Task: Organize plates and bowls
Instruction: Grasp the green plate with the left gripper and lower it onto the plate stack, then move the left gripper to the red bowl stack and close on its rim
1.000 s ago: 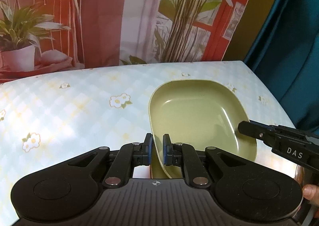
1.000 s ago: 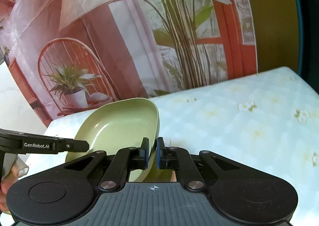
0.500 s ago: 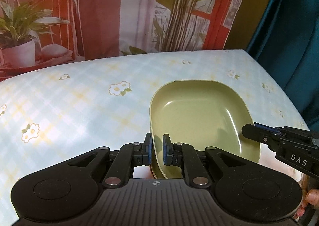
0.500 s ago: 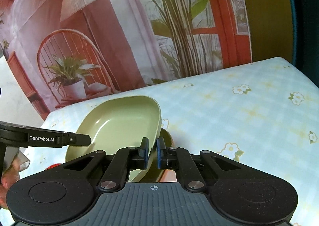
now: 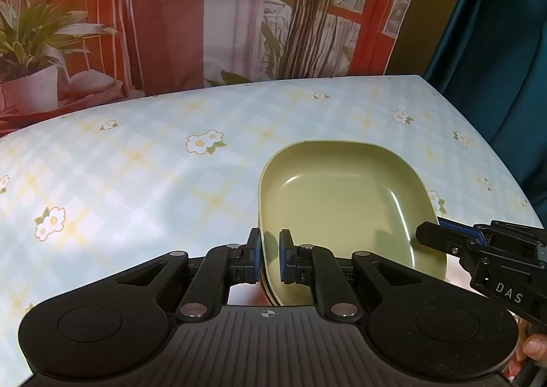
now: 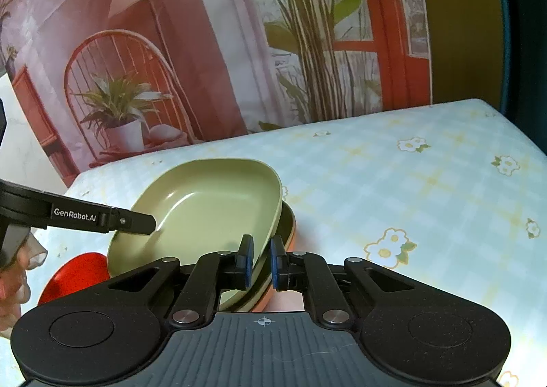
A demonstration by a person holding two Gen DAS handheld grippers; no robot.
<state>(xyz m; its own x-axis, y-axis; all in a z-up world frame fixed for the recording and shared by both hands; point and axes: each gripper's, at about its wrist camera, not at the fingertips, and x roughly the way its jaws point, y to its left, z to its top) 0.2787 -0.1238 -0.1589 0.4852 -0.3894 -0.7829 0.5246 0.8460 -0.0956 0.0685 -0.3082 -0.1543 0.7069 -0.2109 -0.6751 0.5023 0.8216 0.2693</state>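
A green squarish plate [image 5: 345,206] [image 6: 201,212] is held by both grippers over a stack of plates [image 6: 285,233] with an orange one at the bottom. My left gripper [image 5: 270,259] is shut on the plate's left rim. My right gripper [image 6: 258,264] is shut on its right rim, and also shows in the left wrist view [image 5: 444,236]. The left gripper also shows in the right wrist view [image 6: 150,221]. The plate sits tilted, just above or touching the stack.
The table [image 5: 136,175] has a pale blue checked cloth with daisies. A red dish [image 6: 77,276] lies at the left of the stack. A printed backdrop [image 6: 205,45] stands behind the table and a teal curtain [image 5: 495,45] hangs at the right.
Both grippers have lowered the green plate toward the table. The stack beneath it and the red dish have come into the right wrist view.
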